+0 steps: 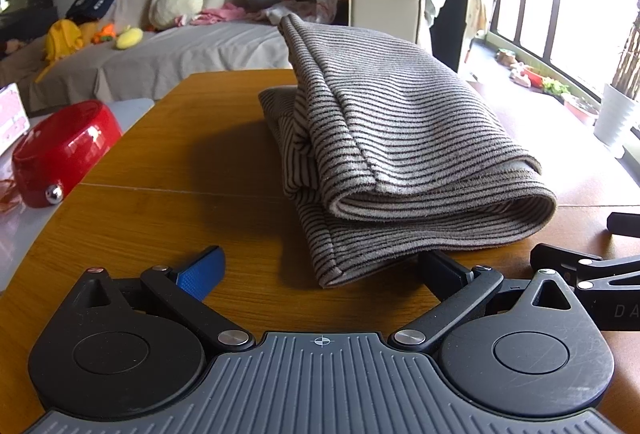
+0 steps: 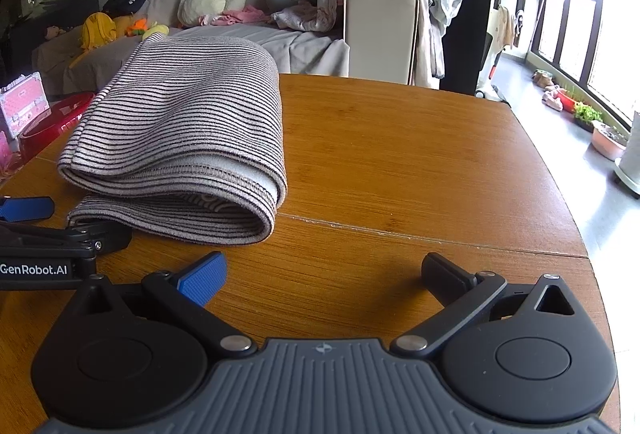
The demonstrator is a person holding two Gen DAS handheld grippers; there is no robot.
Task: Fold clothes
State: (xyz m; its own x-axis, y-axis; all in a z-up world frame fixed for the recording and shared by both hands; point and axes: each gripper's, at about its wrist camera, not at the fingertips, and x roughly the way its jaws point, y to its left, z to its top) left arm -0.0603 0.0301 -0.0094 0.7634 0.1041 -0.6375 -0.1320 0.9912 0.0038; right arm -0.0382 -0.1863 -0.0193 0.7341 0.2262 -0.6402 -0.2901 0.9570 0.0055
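Both jaws stand spread and hold nothing, we note: left gripper [image 1: 320, 266] at the near edge of the folded striped garment [image 1: 392, 138] on the wooden table [image 1: 168, 170], right gripper [image 2: 322, 272] beside it.

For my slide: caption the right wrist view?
Open right gripper on wooden table beside folded striped garment.

Striped garment [image 1: 400, 138] reads as soft knit cloth w/ fuzzy matt nap, table [image 2: 400, 162] is smooth wood-grain w/ satin sheen, left gripper [image 1: 320, 270] shows matt black plastic arms, textured blue pad, shiny metal pivots, and red bowl [image 1: 64, 150] looks glossy.
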